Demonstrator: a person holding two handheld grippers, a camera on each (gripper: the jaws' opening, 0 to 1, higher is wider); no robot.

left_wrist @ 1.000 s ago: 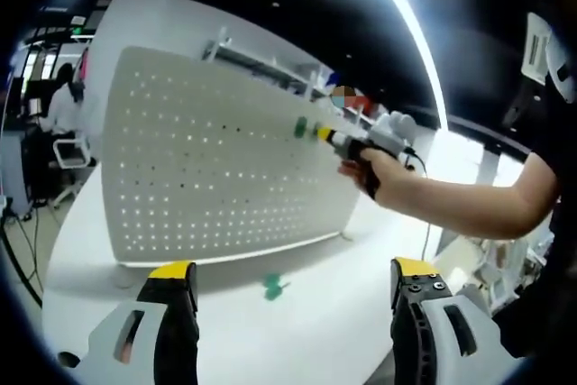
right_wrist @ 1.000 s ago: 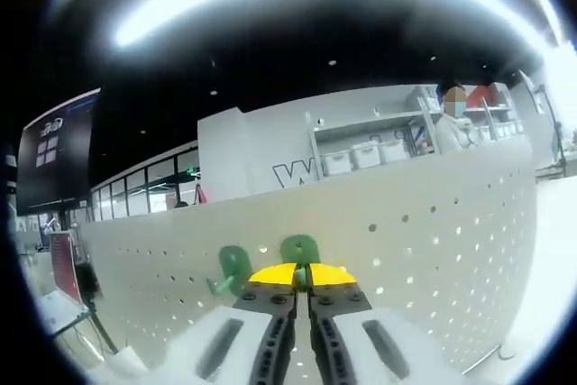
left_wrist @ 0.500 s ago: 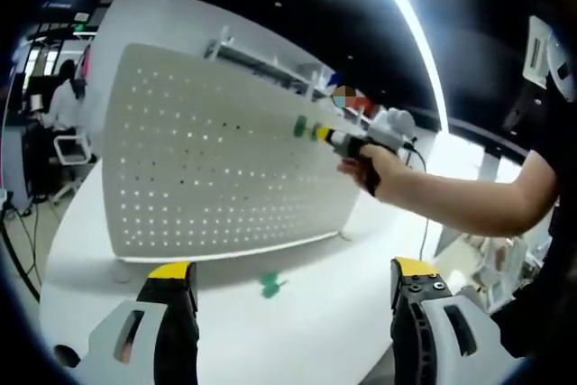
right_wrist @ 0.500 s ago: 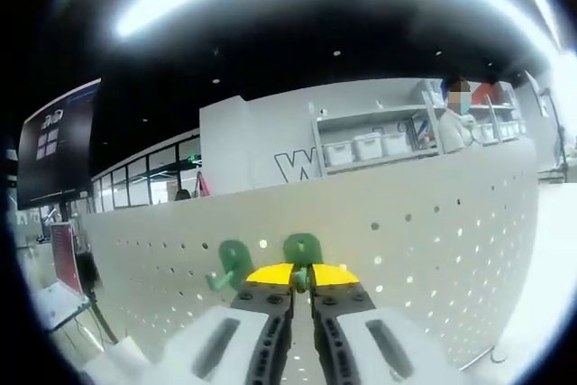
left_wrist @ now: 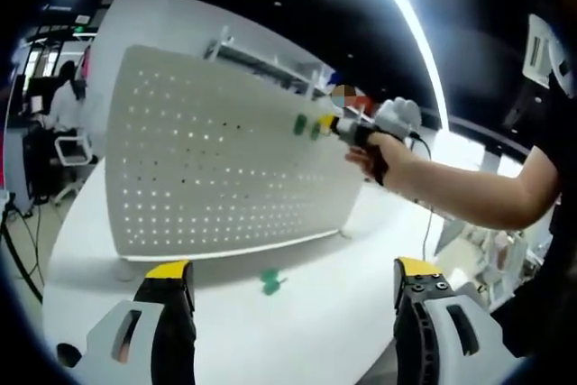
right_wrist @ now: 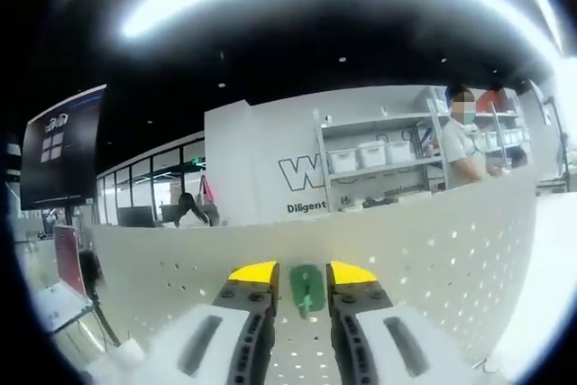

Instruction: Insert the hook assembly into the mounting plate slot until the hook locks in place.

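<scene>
1. In the right gripper view, the right gripper (right_wrist: 302,273) stands with its yellow-tipped jaws spread apart, and a green hook (right_wrist: 306,288) sits in the gap between them, on the white perforated mounting plate (right_wrist: 433,259). I cannot tell if the jaws touch the hook.
2. This hook is small, green and plastic, with a rounded upper part and a narrower lower part.
3. In the left gripper view, the right gripper (left_wrist: 332,123) is held by a person's hand (left_wrist: 383,146) near the upper right part of the mounting plate (left_wrist: 216,169), and its tip is just beside two green hooks (left_wrist: 306,125) on the plate.
4. The left gripper (left_wrist: 284,281) is low, with jaws wide apart and nothing between them.
5. A loose green hook piece (left_wrist: 270,281) lies on the white table (left_wrist: 315,313) in front of the plate, between the left gripper's jaws in the view but well beyond them.
</scene>
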